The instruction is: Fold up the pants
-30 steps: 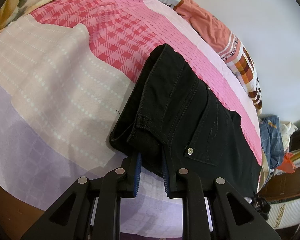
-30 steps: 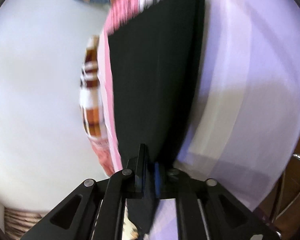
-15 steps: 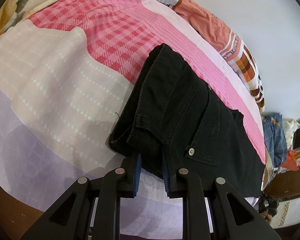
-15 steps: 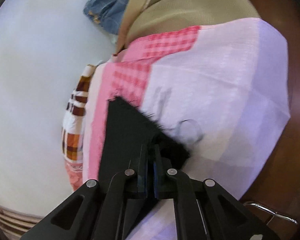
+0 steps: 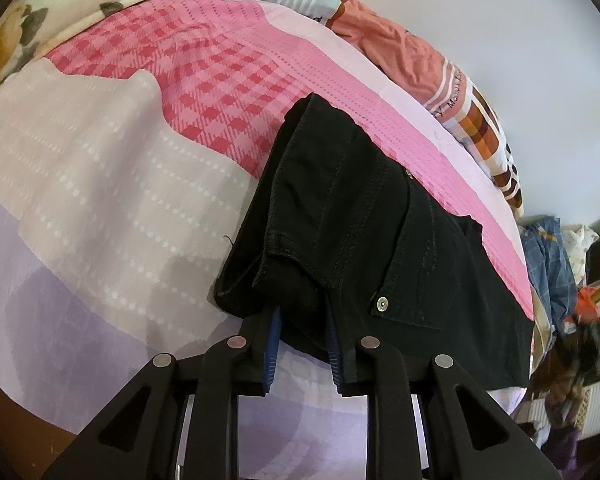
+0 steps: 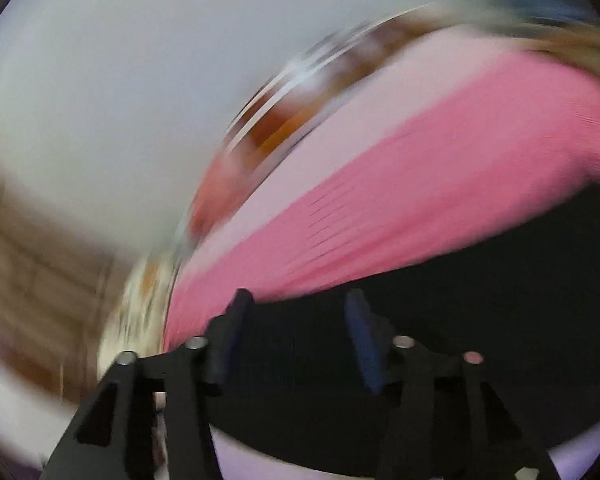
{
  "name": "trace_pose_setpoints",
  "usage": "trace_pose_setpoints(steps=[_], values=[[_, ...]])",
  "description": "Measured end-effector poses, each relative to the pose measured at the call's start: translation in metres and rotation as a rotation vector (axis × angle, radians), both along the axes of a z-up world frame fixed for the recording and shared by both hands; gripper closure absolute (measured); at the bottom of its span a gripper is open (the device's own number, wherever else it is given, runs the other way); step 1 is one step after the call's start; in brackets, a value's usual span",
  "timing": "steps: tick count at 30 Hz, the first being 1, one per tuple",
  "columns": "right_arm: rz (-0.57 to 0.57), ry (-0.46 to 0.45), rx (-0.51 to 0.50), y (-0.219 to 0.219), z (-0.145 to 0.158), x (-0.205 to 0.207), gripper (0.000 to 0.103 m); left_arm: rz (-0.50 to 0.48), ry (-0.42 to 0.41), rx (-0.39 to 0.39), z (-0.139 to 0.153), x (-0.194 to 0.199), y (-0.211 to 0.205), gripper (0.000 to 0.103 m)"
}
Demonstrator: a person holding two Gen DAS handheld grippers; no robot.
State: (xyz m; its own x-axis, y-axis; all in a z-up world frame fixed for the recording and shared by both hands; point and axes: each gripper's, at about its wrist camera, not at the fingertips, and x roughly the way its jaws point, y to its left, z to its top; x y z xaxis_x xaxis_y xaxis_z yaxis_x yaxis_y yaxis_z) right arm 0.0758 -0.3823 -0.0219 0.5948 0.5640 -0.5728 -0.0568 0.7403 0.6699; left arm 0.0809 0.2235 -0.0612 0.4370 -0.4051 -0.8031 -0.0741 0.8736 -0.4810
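Black pants (image 5: 364, 240) lie on the bed, waistband toward the left wrist camera, a metal button showing on the front. My left gripper (image 5: 302, 320) is shut on the waistband edge of the pants. In the blurred right wrist view my right gripper (image 6: 295, 312) is open, its fingers spread above the black pants (image 6: 460, 340), holding nothing.
The bed is covered by a pink checked and lilac sheet (image 5: 99, 200). An orange striped blanket (image 5: 440, 80) lies along the far edge by the white wall. A pile of clothes (image 5: 548, 256) and dark furniture stand at the right end of the bed.
My right gripper has opened and let go of the pant leg, and swung quickly across the bed. My left gripper keeps its hold and has barely moved.
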Motion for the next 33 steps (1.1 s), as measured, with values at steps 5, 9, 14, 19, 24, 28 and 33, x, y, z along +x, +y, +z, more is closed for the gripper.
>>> trace_pose_setpoints(steps=[5,9,14,19,24,28,33], values=[[0.356,-0.019,-0.272,0.134,-0.012,0.09,0.052,-0.017,-0.011,0.005,0.0,0.0,0.0,0.08],[0.436,0.004,-0.326,0.162,-0.031,0.131,0.052,-0.023,-0.012,0.0,0.0,0.0,0.001,0.079],[0.501,0.047,-0.344,0.175,-0.05,0.15,0.069,-0.023,-0.01,-0.003,0.0,-0.002,0.002,0.079],[0.613,0.063,-0.406,0.197,-0.064,0.146,0.079,-0.021,-0.008,-0.004,0.001,-0.001,0.002,0.077],[0.627,0.057,-0.435,0.202,-0.066,0.157,0.079,-0.02,-0.009,-0.006,0.0,-0.001,0.002,0.076],[0.656,0.066,-0.429,0.21,-0.071,0.161,0.079,-0.015,-0.005,-0.015,-0.001,0.0,0.002,0.075],[0.631,-0.014,-0.596,0.228,-0.063,0.142,0.088,-0.02,-0.001,0.0,0.001,0.001,0.001,0.075]])
